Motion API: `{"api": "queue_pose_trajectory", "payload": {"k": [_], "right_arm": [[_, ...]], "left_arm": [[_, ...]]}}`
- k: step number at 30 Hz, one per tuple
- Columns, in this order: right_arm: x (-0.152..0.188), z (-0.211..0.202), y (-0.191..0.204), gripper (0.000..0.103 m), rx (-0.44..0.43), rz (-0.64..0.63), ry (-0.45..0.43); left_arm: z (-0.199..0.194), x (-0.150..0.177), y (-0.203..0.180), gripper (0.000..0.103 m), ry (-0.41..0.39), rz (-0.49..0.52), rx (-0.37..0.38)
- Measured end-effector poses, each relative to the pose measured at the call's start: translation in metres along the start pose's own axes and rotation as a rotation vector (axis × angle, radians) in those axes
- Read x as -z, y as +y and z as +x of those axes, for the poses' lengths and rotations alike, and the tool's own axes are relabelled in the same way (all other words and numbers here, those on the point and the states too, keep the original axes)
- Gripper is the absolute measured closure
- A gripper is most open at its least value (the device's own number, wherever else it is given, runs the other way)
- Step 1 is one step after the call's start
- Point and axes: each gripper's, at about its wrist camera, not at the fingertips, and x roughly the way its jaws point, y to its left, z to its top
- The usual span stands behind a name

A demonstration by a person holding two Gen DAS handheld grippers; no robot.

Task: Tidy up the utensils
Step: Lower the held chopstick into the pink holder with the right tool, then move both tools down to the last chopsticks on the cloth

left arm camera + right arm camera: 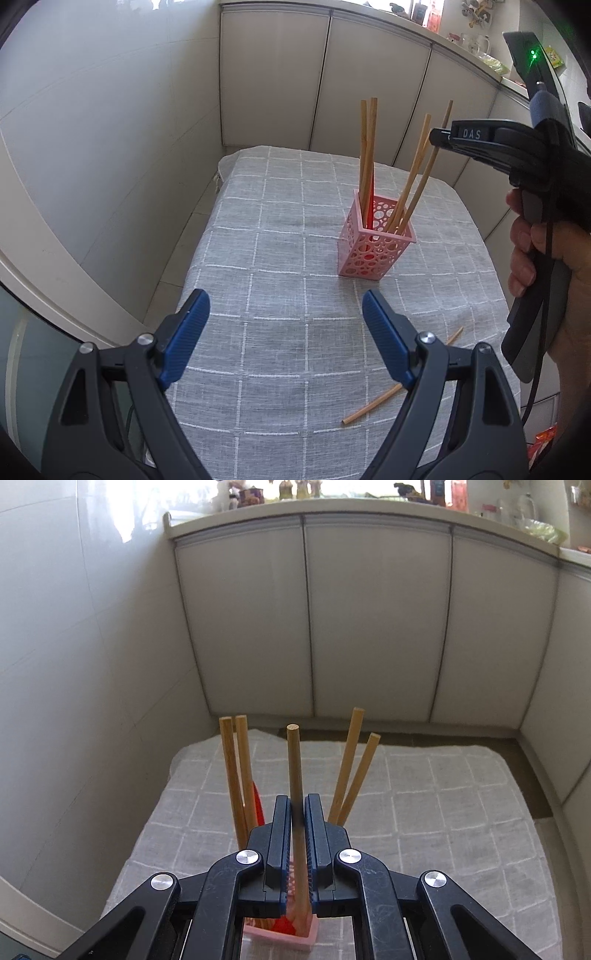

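A pink perforated holder stands on the checked cloth and holds several wooden chopsticks and something red. My right gripper is shut on one upright chopstick whose lower end is inside the holder. In the left wrist view the right gripper is above and to the right of the holder, grasping that stick's top. My left gripper is open and empty, above the cloth in front of the holder. One loose chopstick lies on the cloth near the left gripper's right finger.
The table with the grey checked cloth stands in a corner of white cabinet doors. A counter above the cabinets holds jars and ornaments. The cloth's left edge drops off next to the wall.
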Motion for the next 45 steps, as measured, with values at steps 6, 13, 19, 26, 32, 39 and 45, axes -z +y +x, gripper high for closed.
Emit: {"api": "queue_pose_trajectory", "payload": {"k": [6, 13, 19, 26, 32, 39, 45], "right_arm": [[0.001, -0.006, -0.009, 0.074, -0.082, 0.067, 0.022], [-0.005, -0.037, -0.020, 0.061, -0.103, 0.088, 0.006], [0.010, -0.081, -0.041, 0.042, -0.087, 0.087, 0.025], [0.054, -0.130, -0.074, 0.029, -0.025, 0.088, 0.111], [0.108, -0.165, -0.104, 0.023, 0.051, 0.132, 0.216], [0.174, -0.174, -0.146, 0.023, 0.147, 0.318, 0.355], [0.226, -0.167, -0.174, 0.023, 0.168, 0.440, 0.502]], "left_arm": [[0.000, -0.001, 0.003, 0.018, 0.005, -0.012, 0.007], [0.001, -0.001, 0.002, 0.018, 0.010, -0.011, 0.011], [0.000, 0.004, -0.003, 0.018, 0.036, 0.012, 0.035], [-0.003, 0.017, -0.015, 0.018, 0.070, 0.076, 0.053], [-0.004, 0.041, -0.033, 0.018, 0.124, 0.170, 0.075], [0.004, 0.069, -0.048, 0.018, 0.233, 0.227, 0.141], [0.006, 0.082, -0.060, 0.018, 0.267, 0.247, 0.138]]}}
